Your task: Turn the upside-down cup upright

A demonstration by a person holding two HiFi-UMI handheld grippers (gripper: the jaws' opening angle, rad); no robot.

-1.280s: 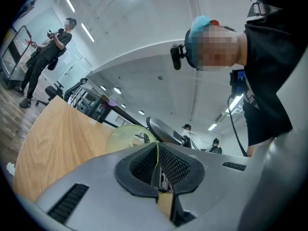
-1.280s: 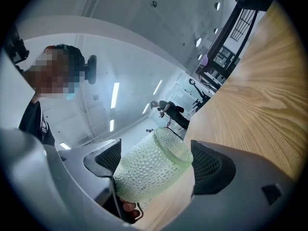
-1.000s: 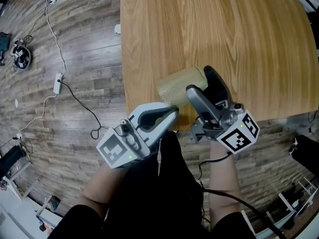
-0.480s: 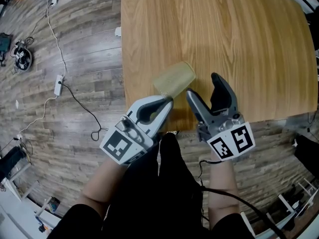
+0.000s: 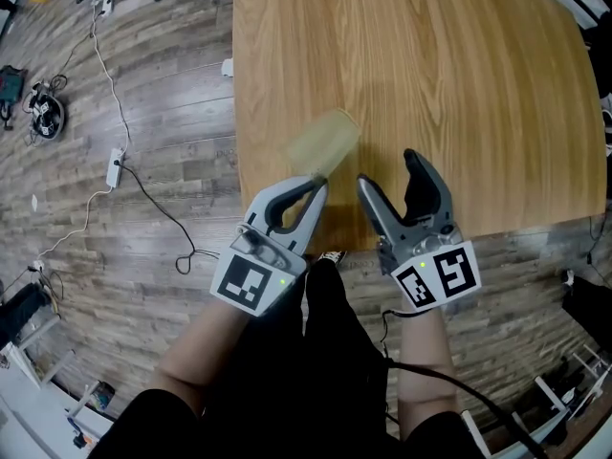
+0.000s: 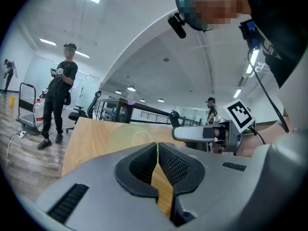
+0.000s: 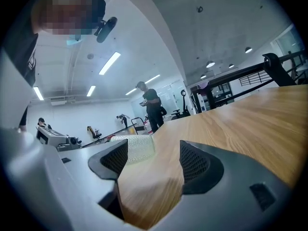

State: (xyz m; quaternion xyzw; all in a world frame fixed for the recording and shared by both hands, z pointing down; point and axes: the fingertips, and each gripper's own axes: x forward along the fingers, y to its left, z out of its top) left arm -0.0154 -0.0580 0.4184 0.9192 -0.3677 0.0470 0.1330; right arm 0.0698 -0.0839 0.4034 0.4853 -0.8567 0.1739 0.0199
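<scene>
A translucent yellowish cup (image 5: 323,140) lies tilted on its side above the wooden table (image 5: 459,75), near the front left corner. My left gripper (image 5: 320,182) is shut on the cup's wall. In the left gripper view the thin wall shows between the pressed pads (image 6: 144,165), and the cup (image 6: 129,134) stretches away past them. My right gripper (image 5: 387,168) is just to the right, apart from the cup. It stands open with nothing between its fingers, and its jaws have just been closing a little. In the right gripper view the cup (image 7: 138,148) lies left of the gap.
The table's left edge (image 5: 235,113) drops to a wood floor with a cable and power strip (image 5: 113,161). People stand in the room beyond, one (image 6: 60,100) in the left gripper view and one (image 7: 151,107) in the right gripper view.
A second ago the cup lay between the right gripper's jaws. That gripper has since drawn back and rolled. The left gripper has rolled too and carried the cup up and left.
</scene>
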